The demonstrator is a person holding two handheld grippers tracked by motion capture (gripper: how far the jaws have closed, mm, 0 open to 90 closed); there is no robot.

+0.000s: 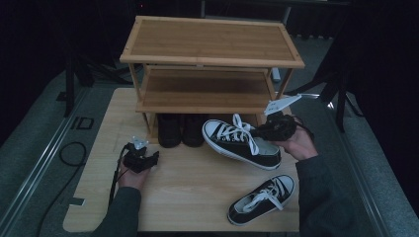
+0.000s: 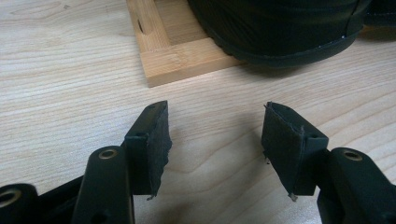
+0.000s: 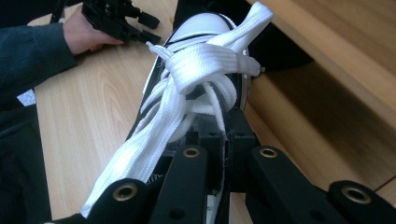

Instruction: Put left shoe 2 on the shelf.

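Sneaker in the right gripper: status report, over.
Right gripper shut on the lifted sneaker, toe toward the rack. Left gripper open, idle on the table. Dark boots fill the bottom tier's left. Second sneaker waits.

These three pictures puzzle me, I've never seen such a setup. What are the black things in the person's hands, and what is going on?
A person sits at a wooden table and holds a hand-held clamp in each hand. The high view looks down from above; the other two come from cameras riding on each clamp. The left tool is open, low over the table, near a wooden shoe rack with dark boots under it. The right tool is shut on a black-and-white sneaker, gripping it at the back and holding it in front of the rack. Its mate, the second sneaker, lies on the table.
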